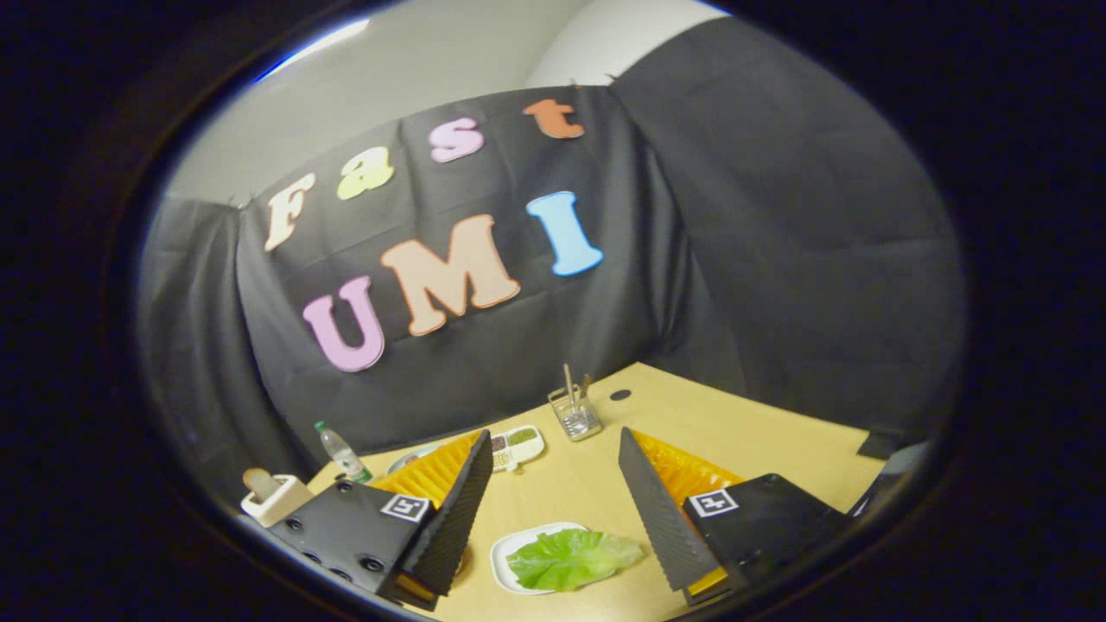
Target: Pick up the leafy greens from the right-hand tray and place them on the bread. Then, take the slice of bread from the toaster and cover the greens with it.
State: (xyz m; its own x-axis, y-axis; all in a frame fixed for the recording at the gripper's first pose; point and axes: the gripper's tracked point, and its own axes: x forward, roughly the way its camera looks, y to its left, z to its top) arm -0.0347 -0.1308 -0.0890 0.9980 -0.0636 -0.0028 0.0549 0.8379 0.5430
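A green leaf lies on a small white tray on the wooden table, low between my two fingers and closer to their base than to their tips. My gripper is open and tilted, held above the table with nothing between the fingers. Left of the left finger stands a white toaster with a slice of bread sticking up out of its slot. A brownish edge shows just under the left finger beside the leaf's tray; I cannot tell what it is.
Beyond the fingertips are a white dish with small compartments and a clear holder with sticks. A plastic bottle stands near the back wall by the toaster. A dark object sits at the table's right edge.
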